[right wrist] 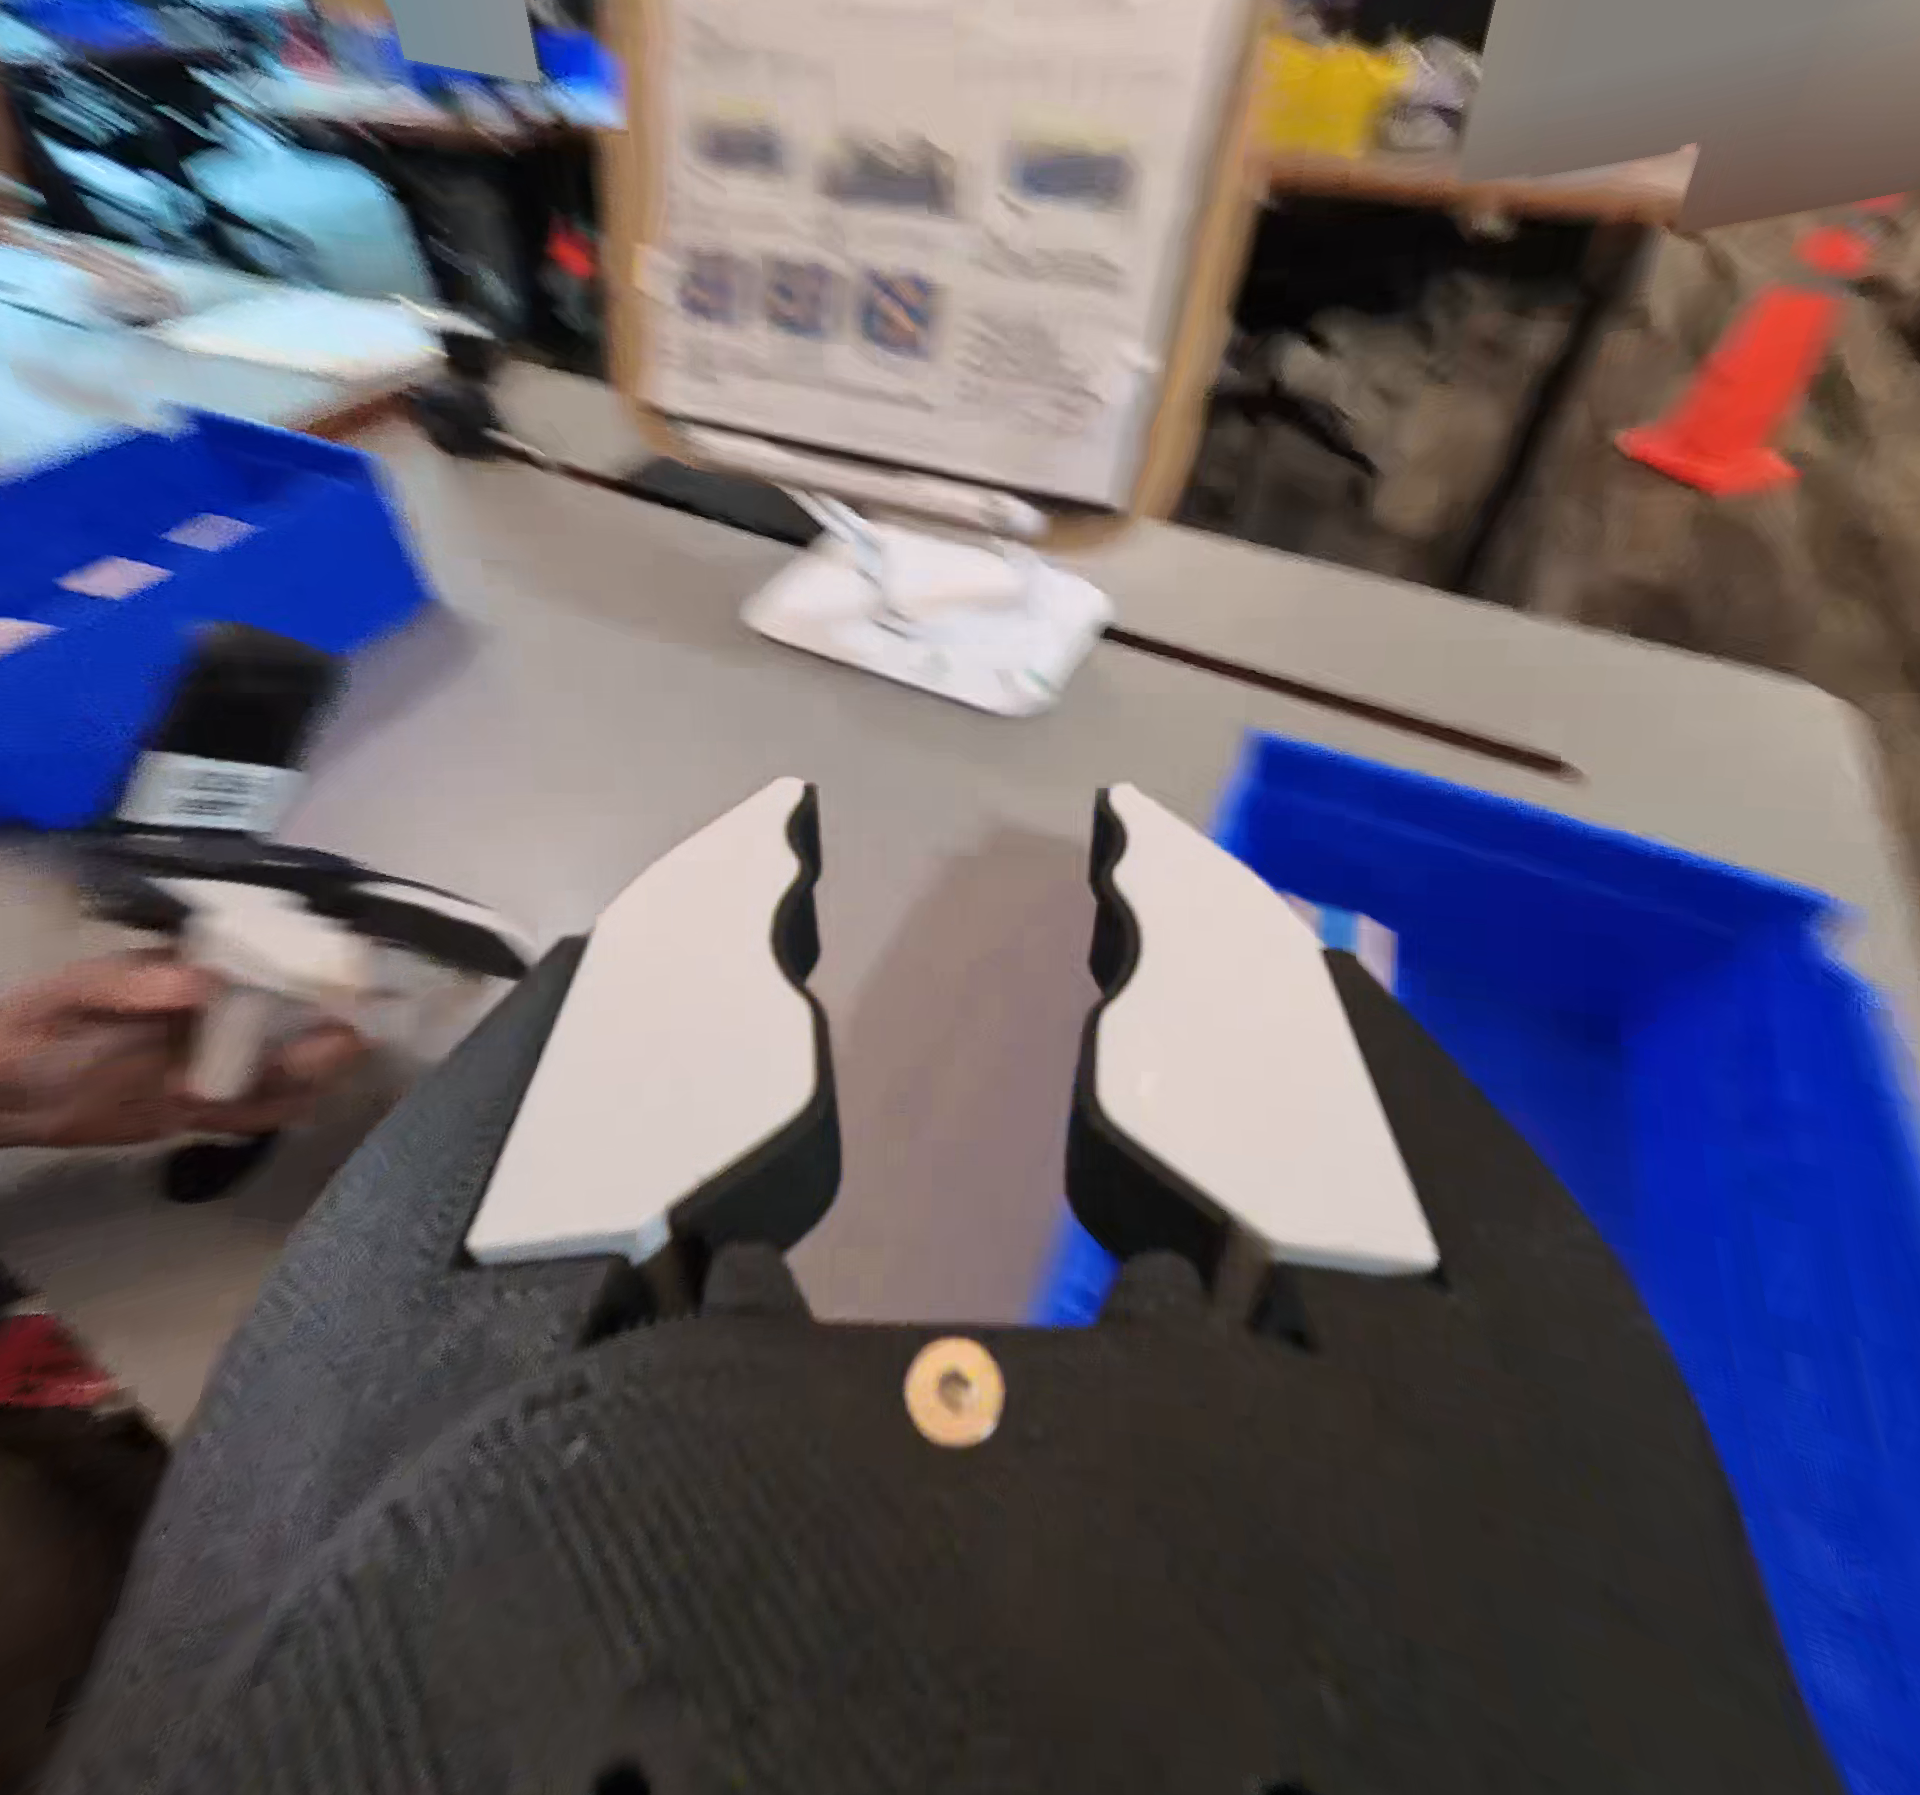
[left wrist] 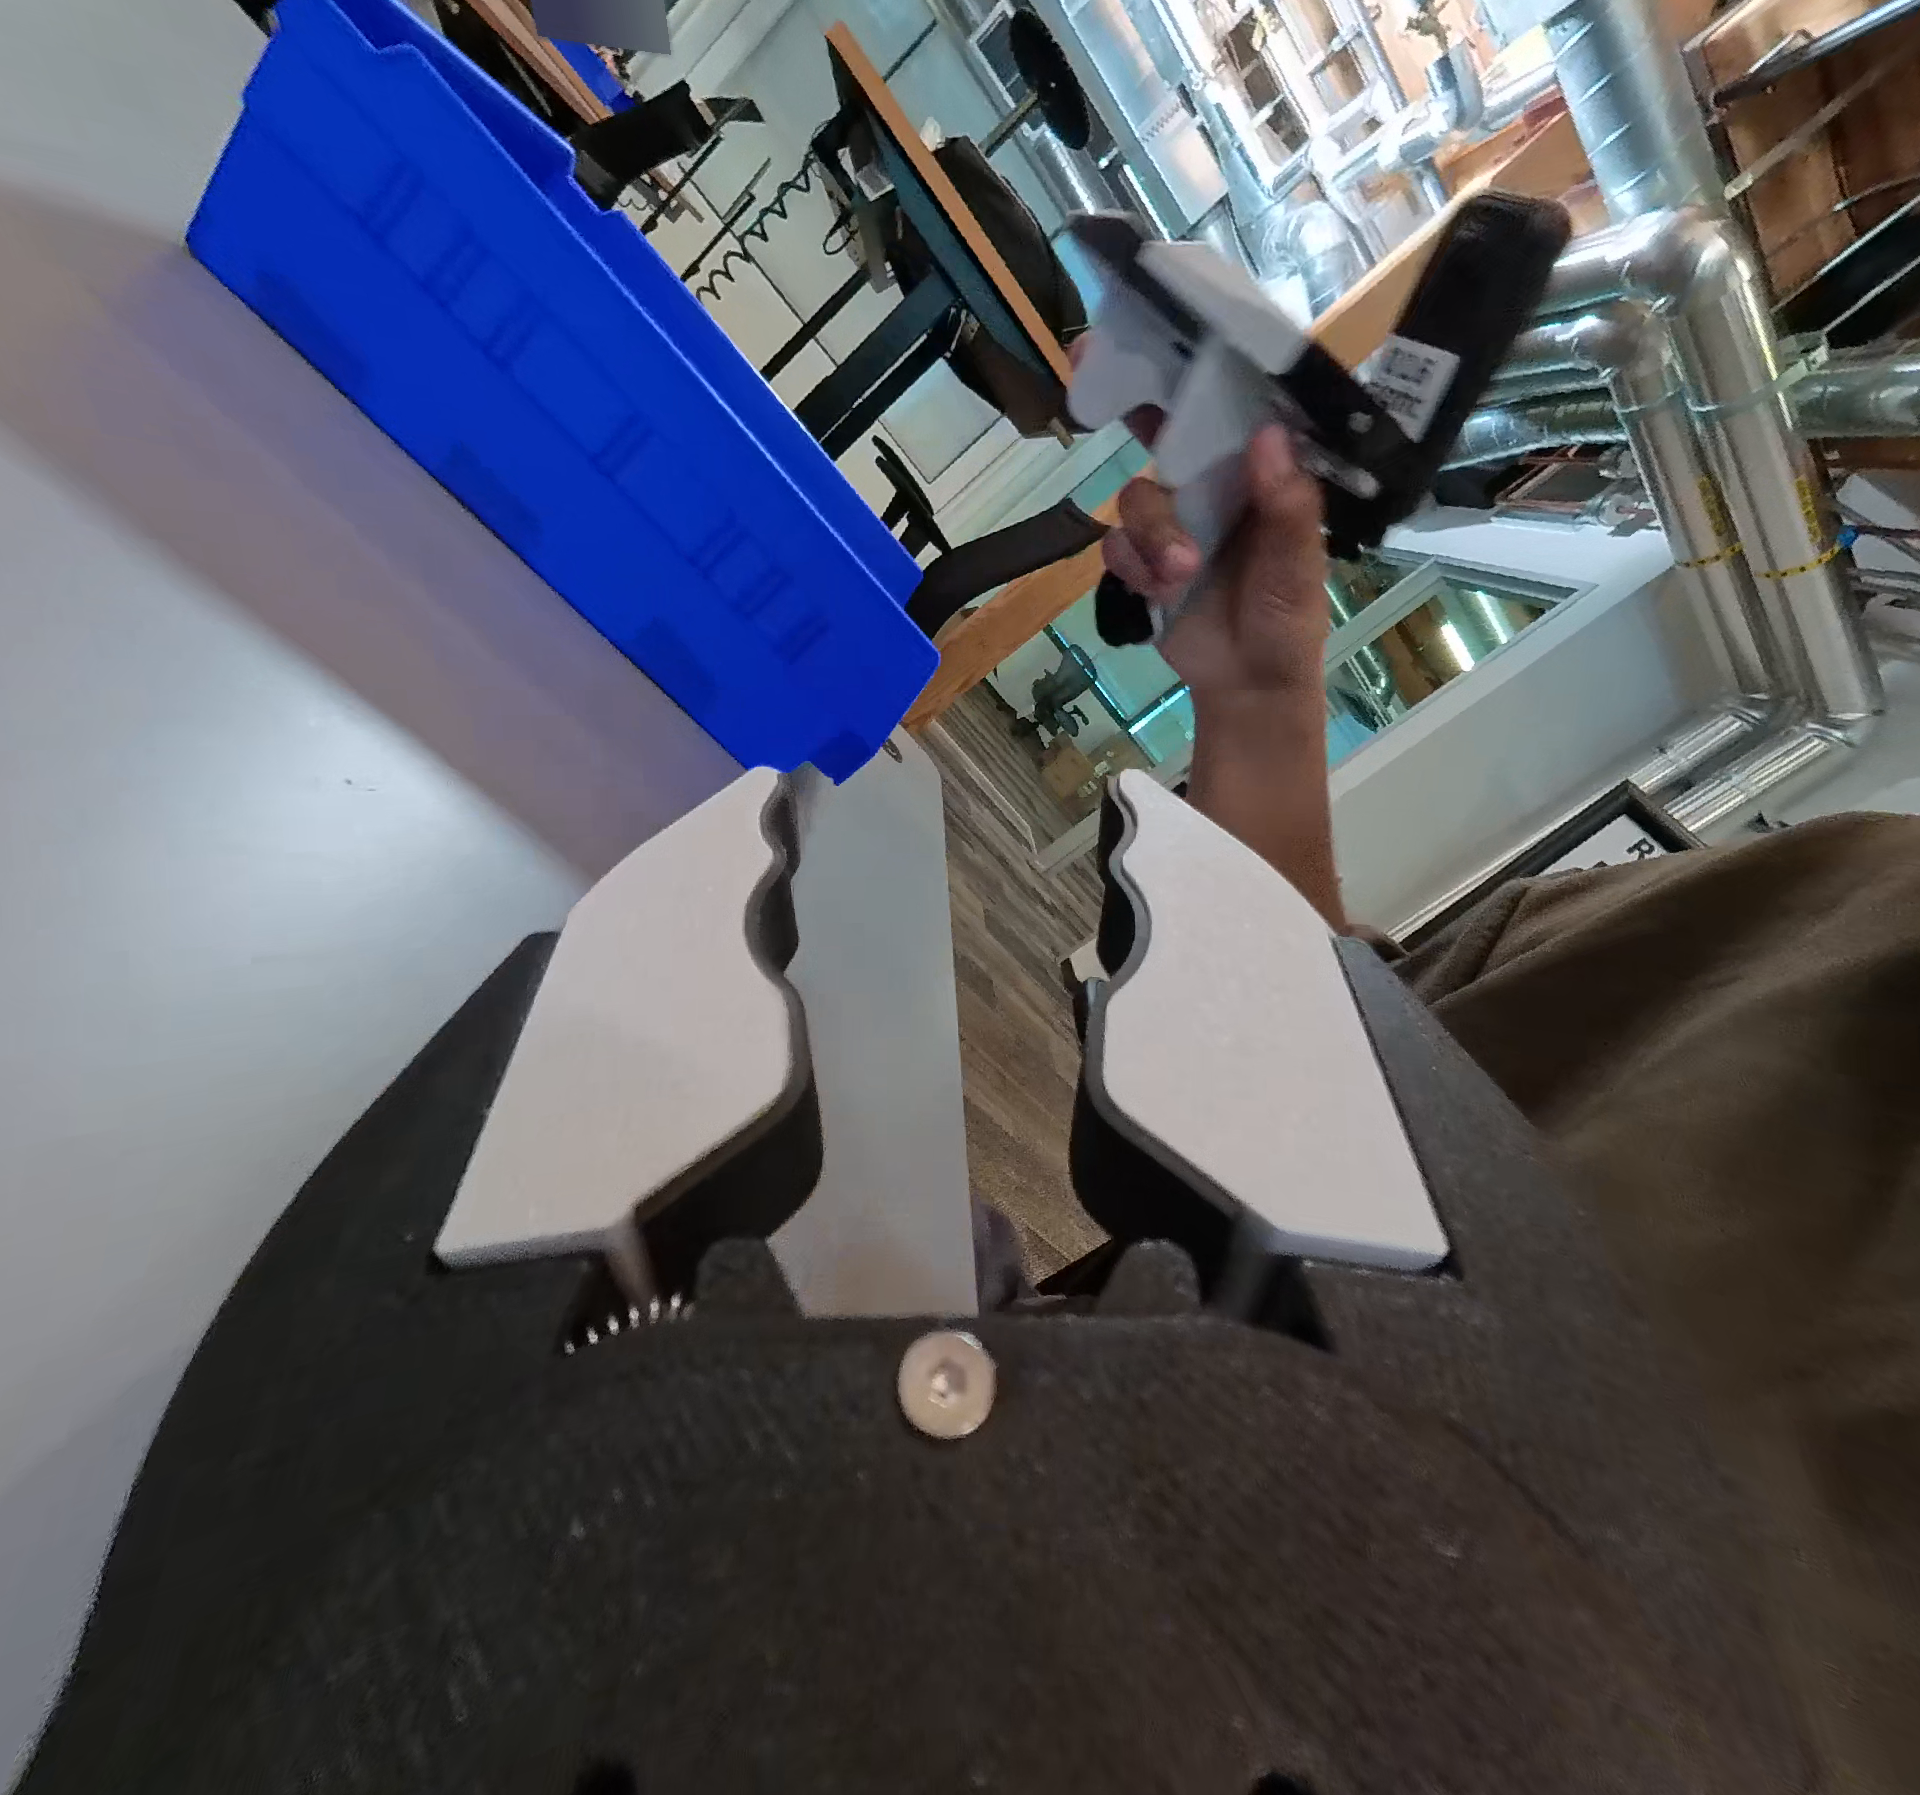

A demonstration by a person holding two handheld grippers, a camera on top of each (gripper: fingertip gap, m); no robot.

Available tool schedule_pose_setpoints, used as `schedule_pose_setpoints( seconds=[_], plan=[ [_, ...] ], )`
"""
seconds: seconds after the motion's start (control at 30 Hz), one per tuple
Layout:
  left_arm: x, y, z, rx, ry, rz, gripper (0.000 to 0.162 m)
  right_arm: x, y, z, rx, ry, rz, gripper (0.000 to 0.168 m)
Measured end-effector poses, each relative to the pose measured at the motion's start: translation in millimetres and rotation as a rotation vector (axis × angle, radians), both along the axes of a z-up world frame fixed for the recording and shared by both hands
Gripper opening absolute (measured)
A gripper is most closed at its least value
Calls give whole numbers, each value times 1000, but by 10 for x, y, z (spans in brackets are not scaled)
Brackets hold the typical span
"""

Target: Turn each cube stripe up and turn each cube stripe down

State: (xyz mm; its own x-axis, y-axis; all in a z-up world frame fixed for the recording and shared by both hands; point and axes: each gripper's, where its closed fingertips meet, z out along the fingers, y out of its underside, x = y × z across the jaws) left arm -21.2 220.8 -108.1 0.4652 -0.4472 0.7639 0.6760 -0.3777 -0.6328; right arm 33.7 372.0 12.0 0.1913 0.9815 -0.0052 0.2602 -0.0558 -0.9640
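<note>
No cube shows in either view. My left gripper [left wrist: 951, 789] is open and empty, tilted hard so that the grey table [left wrist: 208, 706] stands on its side at the left. A blue bin [left wrist: 540, 395] stands on the table ahead of it. My right gripper [right wrist: 954, 795] is open and empty above the table [right wrist: 623, 727], which shows through the gap. The right gripper also shows in the left wrist view [left wrist: 1122, 332], held up in a hand, blurred. The left gripper shows in the right wrist view at the left [right wrist: 239, 872], blurred.
In the right wrist view a blue bin [right wrist: 1621, 1039] sits close on the right and another [right wrist: 187, 561] at the left. A white device [right wrist: 935, 633] with a dark cable lies mid-table before a cardboard board with a poster [right wrist: 925, 176]. An orange cone [right wrist: 1745, 395] stands beyond the edge.
</note>
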Motion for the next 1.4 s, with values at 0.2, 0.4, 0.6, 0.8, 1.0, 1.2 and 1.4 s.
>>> schedule_pose_setpoints(
  seconds=[0.2,0.4,0.6,0.8,1.0,1.2,1.4],
  plan=[
    [-143,-3,19,25,159,60,59,-537,-1423,-761,-423,230,403,45],
    [-832,-132,323,78,214,309,74,-657,-1458,-1065,-554,203,454,31],
    [-1877,-612,878,165,286,611,81,-674,-1539,-1340,-300,69,445,35],
    [-3105,-1488,1233,-38,347,908,100,-731,-1695,-1522,-324,2,503,36],
    [-4025,-2623,295,-703,516,1076,98,-748,-1626,-1481,-505,50,491,31],
    [-4250,-3122,-468,-996,504,1056,91,-764,-1553,-1397,-649,112,486,27],
    [-4319,-3198,-857,-1230,629,1061,90,-780,-1647,-1439,-573,75,506,26]
  ],
)
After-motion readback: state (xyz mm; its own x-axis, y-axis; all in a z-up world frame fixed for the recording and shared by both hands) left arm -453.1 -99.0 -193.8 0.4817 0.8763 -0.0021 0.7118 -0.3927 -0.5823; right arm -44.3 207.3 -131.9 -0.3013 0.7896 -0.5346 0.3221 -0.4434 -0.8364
